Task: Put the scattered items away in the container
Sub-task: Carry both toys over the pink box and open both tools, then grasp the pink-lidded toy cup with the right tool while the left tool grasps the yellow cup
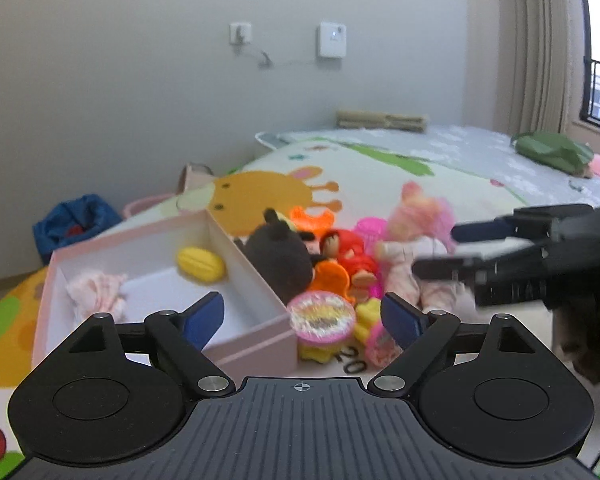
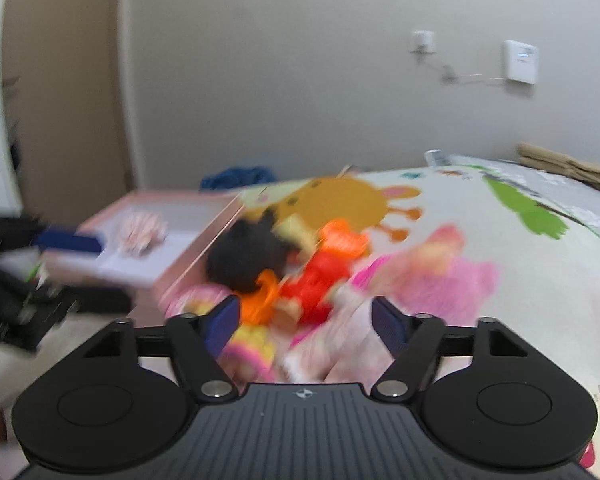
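Left wrist view sharp: pink box (image 1: 256, 332) at centre left, yellow toy (image 1: 201, 264) and pink cloth (image 1: 96, 292) inside; right wrist view blurred, yellow toy not visible there. Toy pile just right of box: dark plush (image 1: 278, 260), red doll (image 1: 350, 256), pink doll (image 1: 416, 236), round pink toy (image 1: 322, 316). Left claw (image 1: 302, 316) wide open, empty, round pink toy between its tips. Right claw (image 2: 300, 322) wide open, holding nothing, low over pile, red doll (image 2: 320, 276) just beyond its tips
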Tool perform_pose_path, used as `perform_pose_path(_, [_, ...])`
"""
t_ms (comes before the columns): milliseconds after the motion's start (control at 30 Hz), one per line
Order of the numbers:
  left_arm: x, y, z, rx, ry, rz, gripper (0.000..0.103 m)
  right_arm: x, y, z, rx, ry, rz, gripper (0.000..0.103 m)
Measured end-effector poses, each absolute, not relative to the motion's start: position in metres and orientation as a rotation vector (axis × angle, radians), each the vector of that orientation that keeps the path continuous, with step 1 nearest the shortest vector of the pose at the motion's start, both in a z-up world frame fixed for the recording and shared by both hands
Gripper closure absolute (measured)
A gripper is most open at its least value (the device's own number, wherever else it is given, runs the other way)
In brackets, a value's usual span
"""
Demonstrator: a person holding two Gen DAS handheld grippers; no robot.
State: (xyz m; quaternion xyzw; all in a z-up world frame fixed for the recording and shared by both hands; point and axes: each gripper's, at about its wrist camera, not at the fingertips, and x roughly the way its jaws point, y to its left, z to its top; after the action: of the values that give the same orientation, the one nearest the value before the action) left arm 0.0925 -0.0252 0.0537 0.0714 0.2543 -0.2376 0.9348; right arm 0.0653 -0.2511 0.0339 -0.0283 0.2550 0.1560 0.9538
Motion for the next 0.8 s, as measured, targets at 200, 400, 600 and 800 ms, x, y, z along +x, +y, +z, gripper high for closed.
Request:
perform_pose_path(200, [0.086, -0.011, 0.055, 0.13, 0.552, -0.438, 0.017, 0.075, -0.219, 0.022, -0.168, 0.479, 0.413, 0.043])
perform_pose_path(400, [0.072, 0.011, 0.042, 0.121, 0.606, -0.403, 0.013, 0.088, -0.182, 0.011, -0.338, 0.481, 0.522, 0.047])
perform_pose_path(600, [0.066, 0.021, 0.022, 0.081, 0.665, -0.416, 0.011, 0.096, -0.158, -0.002, -0.551, 0.478, 0.548, 0.047])
perform_pose_path(800, [0.064, 0.023, 0.016, 0.058, 0.677, -0.451, 0.01, 0.107, -0.142, -0.009, -0.662, 0.502, 0.584, 0.047])
